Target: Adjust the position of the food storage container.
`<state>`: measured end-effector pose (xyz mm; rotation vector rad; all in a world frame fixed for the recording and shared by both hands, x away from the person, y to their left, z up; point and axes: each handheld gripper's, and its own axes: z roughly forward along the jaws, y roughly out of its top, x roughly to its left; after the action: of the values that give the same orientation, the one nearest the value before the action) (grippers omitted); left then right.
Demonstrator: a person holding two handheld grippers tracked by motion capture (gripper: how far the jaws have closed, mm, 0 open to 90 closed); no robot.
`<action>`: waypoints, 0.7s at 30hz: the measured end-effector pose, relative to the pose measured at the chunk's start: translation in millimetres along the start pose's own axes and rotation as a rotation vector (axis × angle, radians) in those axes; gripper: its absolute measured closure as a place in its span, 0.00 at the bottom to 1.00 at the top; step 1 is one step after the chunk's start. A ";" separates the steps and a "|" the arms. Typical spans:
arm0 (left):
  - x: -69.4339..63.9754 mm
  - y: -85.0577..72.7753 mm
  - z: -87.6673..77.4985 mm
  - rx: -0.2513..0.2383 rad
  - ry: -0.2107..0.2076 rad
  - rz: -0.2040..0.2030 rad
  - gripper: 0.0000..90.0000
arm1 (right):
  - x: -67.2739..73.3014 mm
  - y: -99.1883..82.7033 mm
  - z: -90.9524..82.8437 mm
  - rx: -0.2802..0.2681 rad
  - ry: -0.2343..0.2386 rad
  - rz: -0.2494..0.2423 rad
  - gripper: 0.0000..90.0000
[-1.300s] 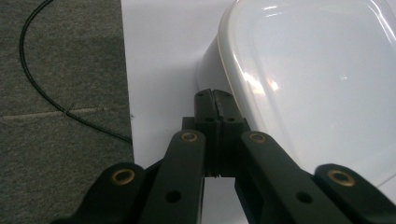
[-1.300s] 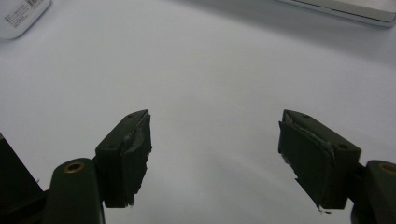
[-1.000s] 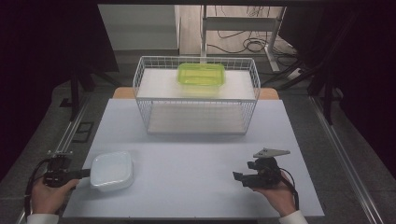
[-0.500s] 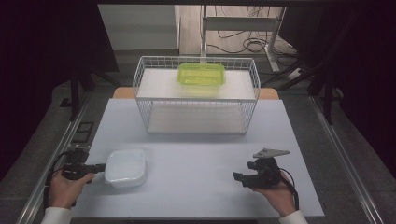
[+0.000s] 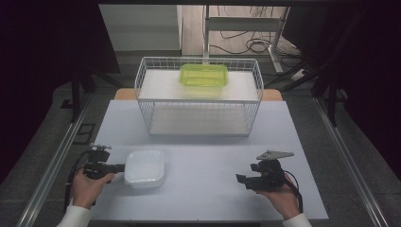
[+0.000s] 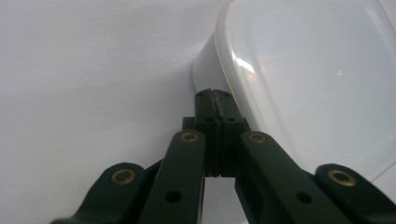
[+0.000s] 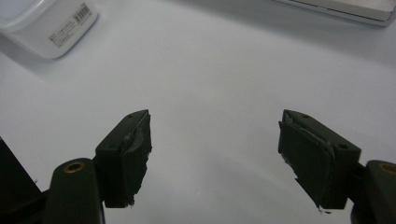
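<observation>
A white translucent plastic container (image 5: pixel 144 168) sits on the pale table (image 5: pixel 208 151) at the front left. My left gripper (image 5: pixel 120 167) lies level at the container's left side, jaws shut together. In the left gripper view the closed tips (image 6: pixel 215 95) touch the container (image 6: pixel 317 84) at its wall, just under the rim, with nothing seen between the pads. My right gripper (image 5: pixel 240 179) rests at the front right, pointing left, open and empty (image 7: pixel 215 149). The container's labelled corner (image 7: pixel 46 23) shows far off in the right gripper view.
A white wire basket (image 5: pixel 198 100) stands at the back middle of the table, with a lime-green lidded container (image 5: pixel 203 75) on its upper shelf. A bare stretch of table lies between the two grippers. Dark floor and rails flank the table.
My left gripper has moved to the right across the table, and the white container has slid to the right with it. The right gripper has stayed in place.
</observation>
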<state>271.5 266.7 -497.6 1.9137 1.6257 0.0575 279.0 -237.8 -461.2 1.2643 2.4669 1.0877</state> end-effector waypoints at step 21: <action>-82.5 22.0 49.8 0.050 -0.086 0.101 1.00 | -1.6 -0.5 -0.2 -0.001 -0.013 0.024 0.28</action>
<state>291.5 169.9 -498.4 2.0070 1.4862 -0.0242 279.6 -239.3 -461.7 1.2995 2.4470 1.0829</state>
